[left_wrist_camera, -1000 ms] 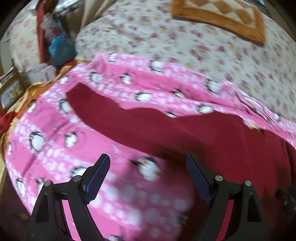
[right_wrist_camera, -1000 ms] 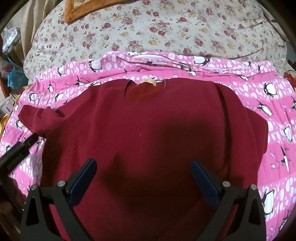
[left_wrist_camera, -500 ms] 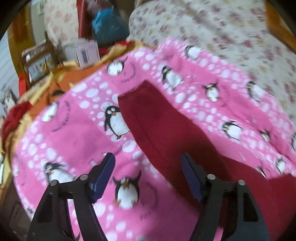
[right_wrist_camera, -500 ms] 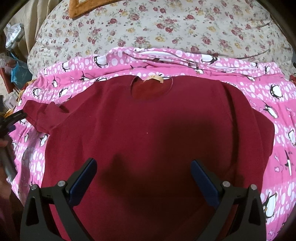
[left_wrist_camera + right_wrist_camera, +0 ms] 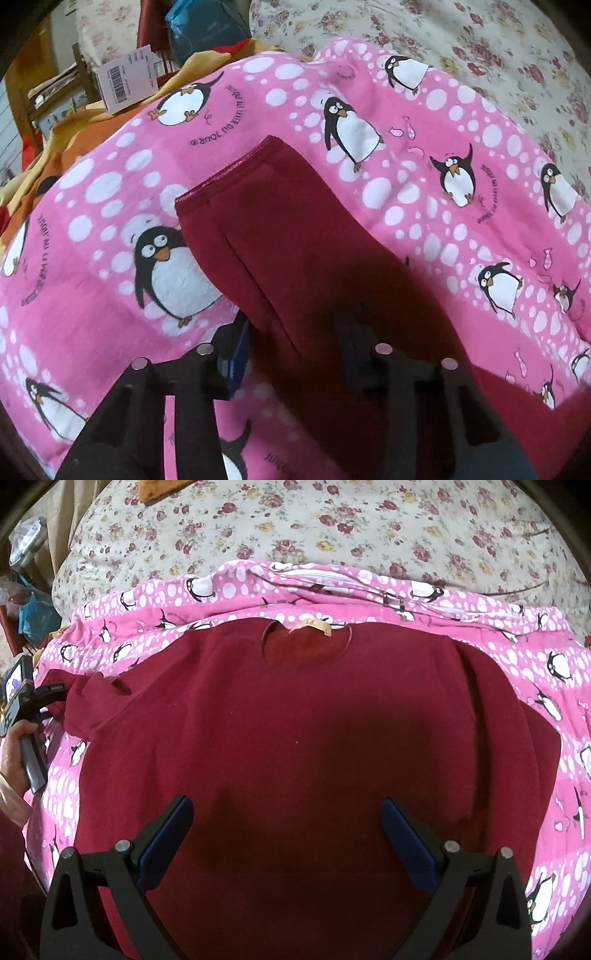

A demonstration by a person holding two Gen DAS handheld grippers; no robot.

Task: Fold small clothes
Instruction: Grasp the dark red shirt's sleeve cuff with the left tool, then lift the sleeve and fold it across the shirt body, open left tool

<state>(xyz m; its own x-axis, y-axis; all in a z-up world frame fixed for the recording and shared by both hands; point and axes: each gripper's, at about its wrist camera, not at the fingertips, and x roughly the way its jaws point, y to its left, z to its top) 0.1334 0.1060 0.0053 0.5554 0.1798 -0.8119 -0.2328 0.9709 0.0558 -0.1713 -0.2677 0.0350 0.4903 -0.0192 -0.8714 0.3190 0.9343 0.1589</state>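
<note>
- A dark red sweater point(image 5: 295, 738) lies flat, front up, on a pink penguin blanket point(image 5: 554, 672) spread over the bed.
- Its neck hole, with a tan label point(image 5: 314, 627), points away toward the floral sheet point(image 5: 332, 528) beyond the blanket.
- The sweater's right sleeve point(image 5: 517, 738) is folded in along the body; the left sleeve point(image 5: 266, 229) sticks out sideways over the blanket.
- The left tool point(image 5: 295, 343) is down at that left sleeve, jaws closing with the sleeve cloth between them; only one blue pad point(image 5: 236, 354) shows clearly, the other is lost in shadow, so I cannot tell whether they pinch yet.
- A hand point(image 5: 14, 753) grips the left tool's handle at the sweater's left edge.
- The right tool point(image 5: 288, 834) hovers over the sweater's lower middle, fingers spread wide, nothing between them.
- Past the sleeve cuff, off the blanket's corner, sit a white barcode tag point(image 5: 125, 79) and a teal bag point(image 5: 207, 26).
</note>
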